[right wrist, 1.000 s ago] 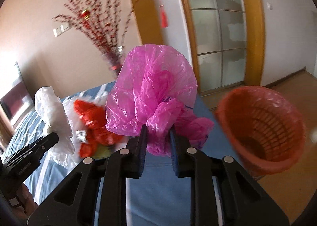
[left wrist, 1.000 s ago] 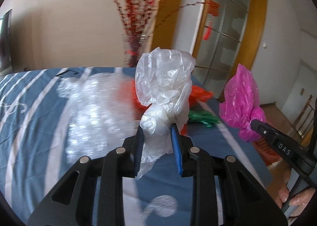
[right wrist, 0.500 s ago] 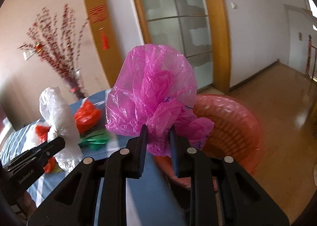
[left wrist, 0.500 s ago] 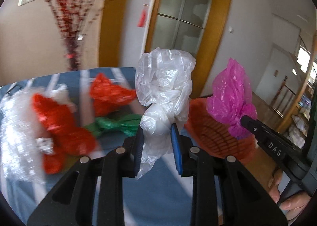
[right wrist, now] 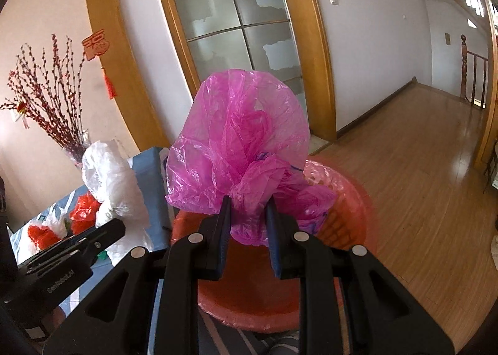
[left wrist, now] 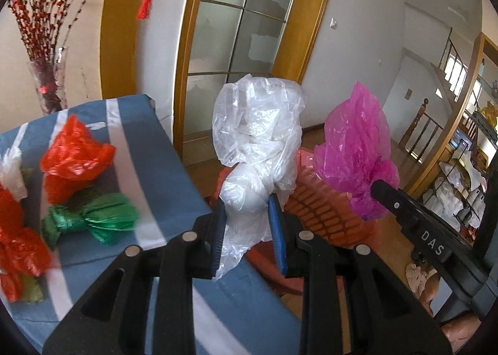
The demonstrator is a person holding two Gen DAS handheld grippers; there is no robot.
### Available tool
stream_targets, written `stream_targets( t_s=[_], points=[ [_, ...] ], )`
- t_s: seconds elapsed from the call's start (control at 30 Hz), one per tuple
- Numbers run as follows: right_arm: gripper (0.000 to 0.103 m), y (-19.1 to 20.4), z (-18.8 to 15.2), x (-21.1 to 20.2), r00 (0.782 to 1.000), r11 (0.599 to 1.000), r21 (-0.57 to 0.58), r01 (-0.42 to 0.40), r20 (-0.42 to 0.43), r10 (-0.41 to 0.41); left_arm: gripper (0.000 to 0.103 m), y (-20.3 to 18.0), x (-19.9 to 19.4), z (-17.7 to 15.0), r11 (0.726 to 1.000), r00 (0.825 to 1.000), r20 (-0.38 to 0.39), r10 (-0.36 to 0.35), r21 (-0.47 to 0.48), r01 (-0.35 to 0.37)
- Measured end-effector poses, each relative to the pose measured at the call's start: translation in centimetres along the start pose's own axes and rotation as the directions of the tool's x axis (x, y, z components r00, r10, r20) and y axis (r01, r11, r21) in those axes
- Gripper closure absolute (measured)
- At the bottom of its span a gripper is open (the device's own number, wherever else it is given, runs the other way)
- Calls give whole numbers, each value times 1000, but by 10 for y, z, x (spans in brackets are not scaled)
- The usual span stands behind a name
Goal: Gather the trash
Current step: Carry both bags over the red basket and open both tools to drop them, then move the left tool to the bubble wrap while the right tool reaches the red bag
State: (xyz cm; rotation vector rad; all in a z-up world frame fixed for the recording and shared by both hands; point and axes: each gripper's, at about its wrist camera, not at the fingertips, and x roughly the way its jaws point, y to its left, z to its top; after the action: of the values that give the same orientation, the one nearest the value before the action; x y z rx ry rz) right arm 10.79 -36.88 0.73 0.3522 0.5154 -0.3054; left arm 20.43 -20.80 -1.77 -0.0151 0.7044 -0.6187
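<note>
Trash first, in the left wrist view: a crumpled white plastic bag (left wrist: 258, 143), frame centre, is clamped in the left gripper (left wrist: 249, 230) above the blue striped surface (left wrist: 162, 162).

In the right wrist view, the right gripper (right wrist: 249, 230) pinches a crumpled pink plastic bag (right wrist: 239, 143) over the red plastic basket (right wrist: 348, 199). Light film may cling to the pads or drift outside the rim.

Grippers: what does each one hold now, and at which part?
The left gripper holds the white bag at its knotted neck; the right gripper holds the pink bag at its bunched neck.
</note>
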Motion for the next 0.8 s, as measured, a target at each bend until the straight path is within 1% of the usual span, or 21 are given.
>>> stream_targets(
  t_s=[0.2, 0.33, 0.43, 0.47, 0.5, 0.53, 0.57, 0.63, 0.7, 0.73, 0.77, 0.8],
  points=[
    [81, -9, 4, 11, 1000, 1000, 21, 5, -6, -5, 76, -11, 25, 4, 1000, 999, -27, -17, 21, 18],
    [81, -16, 7, 15, 1000, 999, 39, 9, -5, -8, 74, -21, 35, 7, 999, 999, -32, -30, 32, 31],
    [78, -20, 7, 18, 1000, 999, 46, 7, -2, -7, 73, -26, 39, 7, 999, 999, -35, -35, 35, 36],
    [73, -23, 6, 18, 1000, 999, 48, 8, 3, -8, 70, -26, 41, 7, 999, 999, -38, -34, 35, 36],
    [66, -24, 6, 18, 1000, 999, 50, 12, 2, -13, 67, -25, 43, 6, 999, 999, -44, -32, 32, 33],
    [62, -25, 5, 18, 1000, 999, 52, 16, 3, -16, 63, -24, 43, 5, 999, 998, -48, -29, 28, 31],
    [56, -27, 5, 17, 1000, 998, 55, 20, 5, -20, 61, -22, 43, 4, 999, 998, -51, -27, 26, 28],
    [52, -29, 2, 15, 999, 998, 57, 35, 11, -36, 53, -16, 43, 1, 1000, 998, -54, -17, 21, 18],
    [46, -32, 1, 13, 998, 997, 59, 54, 13, -55, 51, -10, 41, -2, 1000, 998, -57, -5, 11, 6],
    [45, -34, -1, 12, 998, 996, 63, 65, 14, -66, 48, -6, 40, -3, 1000, 998, -62, 0, 2, 0],
    [41, -35, -1, 11, 997, 995, 65, 72, 16, -73, 46, -2, 38, -5, 1000, 998, -64, 6, -3, -7],
    [38, -36, -2, 10, 997, 995, 65, 77, 18, -78, 41, 2, 36, -7, 1000, 998, -64, 22, -7, -23]
  ],
)
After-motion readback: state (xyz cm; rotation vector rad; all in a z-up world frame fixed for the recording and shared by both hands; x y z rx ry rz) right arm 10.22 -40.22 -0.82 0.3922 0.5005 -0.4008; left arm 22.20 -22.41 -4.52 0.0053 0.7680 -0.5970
